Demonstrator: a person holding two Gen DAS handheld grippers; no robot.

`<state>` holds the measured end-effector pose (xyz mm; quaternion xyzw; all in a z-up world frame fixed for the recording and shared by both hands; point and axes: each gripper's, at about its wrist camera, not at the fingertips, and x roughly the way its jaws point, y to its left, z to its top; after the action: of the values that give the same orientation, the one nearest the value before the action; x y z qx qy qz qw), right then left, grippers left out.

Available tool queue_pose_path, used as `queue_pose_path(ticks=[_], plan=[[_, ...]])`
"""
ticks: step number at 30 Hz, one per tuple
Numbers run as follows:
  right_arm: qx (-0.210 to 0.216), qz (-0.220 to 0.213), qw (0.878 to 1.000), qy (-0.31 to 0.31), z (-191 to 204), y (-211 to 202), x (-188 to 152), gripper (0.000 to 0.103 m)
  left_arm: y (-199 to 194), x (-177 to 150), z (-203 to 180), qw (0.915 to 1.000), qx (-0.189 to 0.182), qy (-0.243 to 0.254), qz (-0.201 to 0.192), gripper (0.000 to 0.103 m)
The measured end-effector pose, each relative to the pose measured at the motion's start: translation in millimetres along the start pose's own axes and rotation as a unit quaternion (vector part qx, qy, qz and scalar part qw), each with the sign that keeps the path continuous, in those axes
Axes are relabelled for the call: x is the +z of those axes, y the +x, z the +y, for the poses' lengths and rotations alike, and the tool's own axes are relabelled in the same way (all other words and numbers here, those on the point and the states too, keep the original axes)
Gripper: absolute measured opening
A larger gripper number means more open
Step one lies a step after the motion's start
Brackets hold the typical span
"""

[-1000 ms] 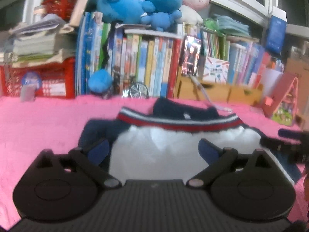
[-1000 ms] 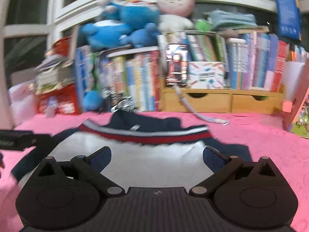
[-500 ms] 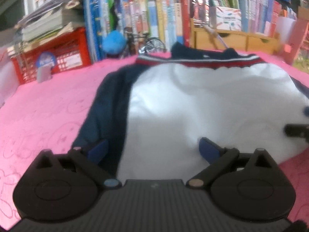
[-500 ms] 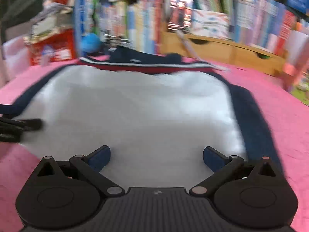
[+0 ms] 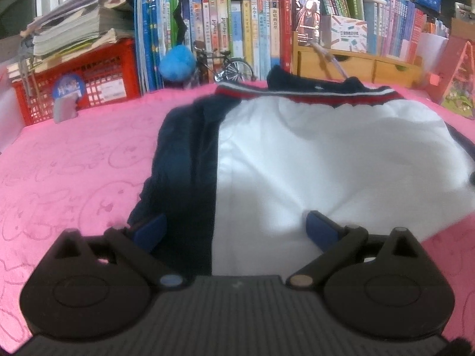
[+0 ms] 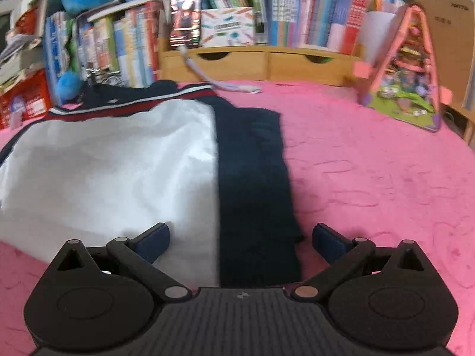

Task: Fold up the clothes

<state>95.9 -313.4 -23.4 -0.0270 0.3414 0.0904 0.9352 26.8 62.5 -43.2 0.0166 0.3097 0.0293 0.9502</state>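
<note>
Black plastic bodies of both tongs fill the bottom of each view, and each pair of blue-padded fingers is seen spread wide with nothing held between them. The left tongs (image 5: 234, 228) are poised over the near left corner of a garment (image 5: 326, 160) laid flat on a pink blanket (image 5: 74, 172); the seam between its navy sleeve (image 5: 181, 160) and its white body runs up between the fingers. The right tongs (image 6: 240, 238) are placed likewise over the near right corner of the garment (image 6: 112, 166), with the white panel by the left finger and the navy sleeve (image 6: 252, 178) in the middle. Whether the fingers touch the cloth cannot be told. The near hem is hidden behind both tong bodies.

Farther off, a red, white and navy striped band (image 5: 305, 95) crosses the top of the garment, with a navy collar behind it. At the right edge of the left view a small dark tip is cut off and cannot be identified.

Beyond the blanket, a red crate (image 5: 89, 83) is seen with stacked papers on top; its contents are hard to make out. A blue pompom (image 5: 177, 62) and a small model bicycle (image 5: 228, 68) are set before a row of upright books (image 5: 237, 29). A wooden drawer unit (image 6: 264, 62) carries more books, and a pink triangular toy house (image 6: 406, 71) stands at the far right. The right view is blurred.
</note>
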Motion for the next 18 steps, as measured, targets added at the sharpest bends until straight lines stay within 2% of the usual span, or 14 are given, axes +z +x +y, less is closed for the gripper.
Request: queue_pose_path(ticks=[8, 12, 15, 18], plan=[[-0.005, -0.003, 1.000, 0.000, 0, 0, 0, 0.103, -1, -1, 17, 0.9992, -0.037, -0.013, -0.001, 0.101], [-0.006, -0.005, 1.000, 0.002, 1, 0, 1, 0.103, -4, -3, 33, 0.9955, -0.075, -0.056, -0.015, 0.102], [-0.008, -0.007, 1.000, 0.005, 1, 0, 1, 0.103, -7, -6, 47, 0.9893, -0.105, -0.096, -0.032, 0.102], [-0.012, -0.009, 1.000, 0.006, 2, -1, 0, 0.103, -12, -7, 43, 0.9908, -0.092, -0.093, -0.035, 0.102]])
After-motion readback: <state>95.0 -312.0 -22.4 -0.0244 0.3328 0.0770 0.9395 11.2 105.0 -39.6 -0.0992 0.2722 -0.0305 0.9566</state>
